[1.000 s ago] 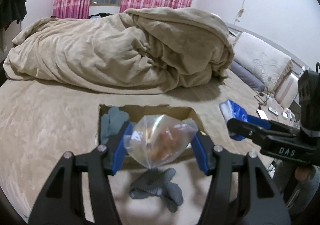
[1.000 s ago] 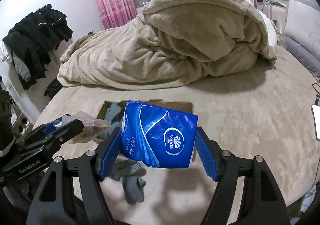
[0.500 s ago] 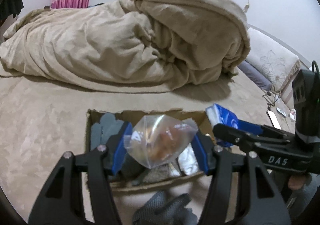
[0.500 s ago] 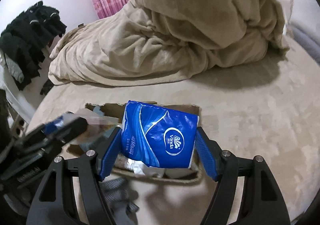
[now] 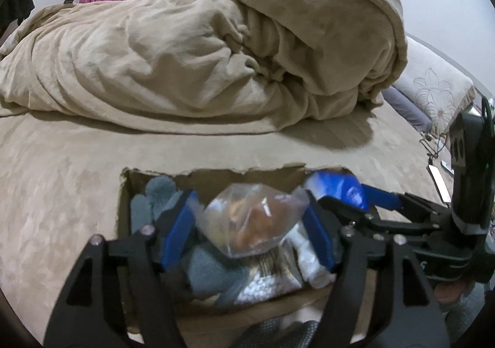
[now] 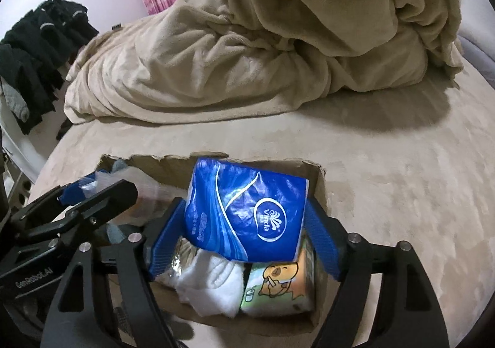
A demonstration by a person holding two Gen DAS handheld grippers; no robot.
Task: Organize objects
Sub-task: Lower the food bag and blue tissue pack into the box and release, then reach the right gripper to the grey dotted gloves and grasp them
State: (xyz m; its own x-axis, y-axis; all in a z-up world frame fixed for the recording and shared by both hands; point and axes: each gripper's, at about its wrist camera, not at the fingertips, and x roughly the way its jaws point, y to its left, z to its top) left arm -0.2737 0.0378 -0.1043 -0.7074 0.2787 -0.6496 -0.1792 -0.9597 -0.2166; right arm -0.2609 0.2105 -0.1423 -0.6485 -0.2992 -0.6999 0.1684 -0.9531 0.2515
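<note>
An open cardboard box (image 5: pixel 216 173) (image 6: pixel 321 190) sits on the bed, holding grey gloves (image 5: pixel 154 202), a white cloth (image 6: pixel 213 283), a cartoon-print pack (image 6: pixel 278 289) and other items. My left gripper (image 5: pixel 250 227) is shut on a clear plastic bag (image 5: pixel 250 224) of brownish contents, held over the box. My right gripper (image 6: pixel 244 224) is shut on a blue Vinda tissue pack (image 6: pixel 247 208), held over the box's right half. Each gripper shows in the other's view: the right one (image 5: pixel 355 202), the left one (image 6: pixel 92 193).
A heaped beige blanket (image 5: pixel 216 47) covers the far side of the bed. A grey glove (image 5: pixel 278 332) lies on the bed in front of the box. Pillows (image 5: pixel 433 91) lie at right. Dark clothes (image 6: pixel 34 47) hang at left. A phone (image 5: pixel 439 177) lies at the right edge.
Both grippers moved forward and down, from in front of the box to right over it, still holding the bag and the tissue pack. The box contents came into view.
</note>
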